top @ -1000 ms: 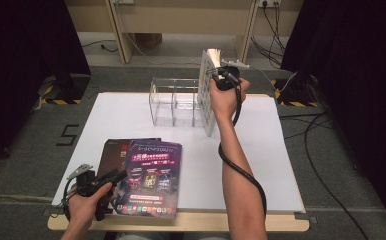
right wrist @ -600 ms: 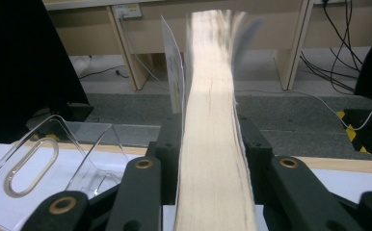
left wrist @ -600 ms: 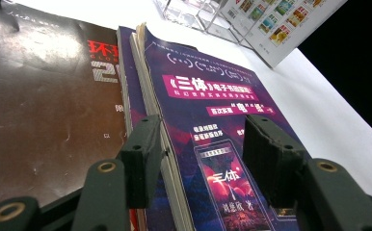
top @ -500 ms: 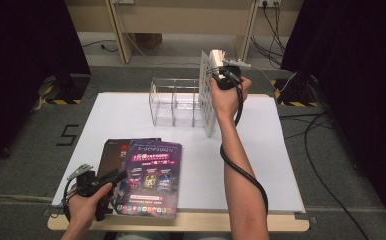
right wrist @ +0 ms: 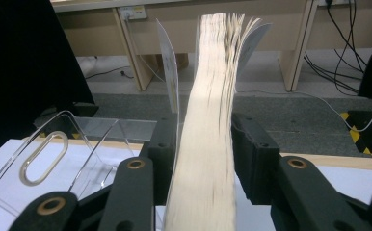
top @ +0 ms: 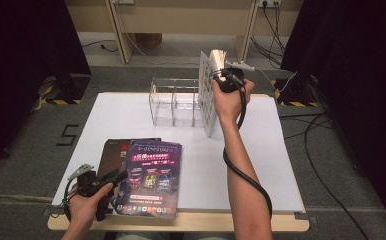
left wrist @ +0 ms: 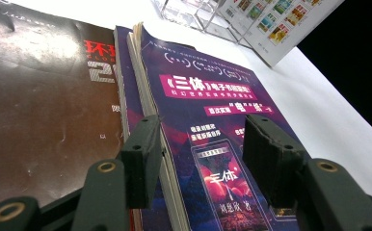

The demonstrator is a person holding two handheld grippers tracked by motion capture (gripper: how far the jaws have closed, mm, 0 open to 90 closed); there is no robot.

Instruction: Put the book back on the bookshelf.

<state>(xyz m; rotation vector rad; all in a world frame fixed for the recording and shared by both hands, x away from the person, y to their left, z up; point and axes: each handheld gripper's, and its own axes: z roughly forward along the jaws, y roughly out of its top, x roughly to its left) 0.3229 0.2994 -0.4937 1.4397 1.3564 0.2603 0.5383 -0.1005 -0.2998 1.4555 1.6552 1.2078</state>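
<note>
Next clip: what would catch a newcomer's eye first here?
First, the upright magazine standing on end at the right end of the clear acrylic rack, its pages fanning between the jaws of the right gripper, which have just been opening. Next, the purple magazine atop a near-left stack, its edge between the left gripper jaws.
</note>
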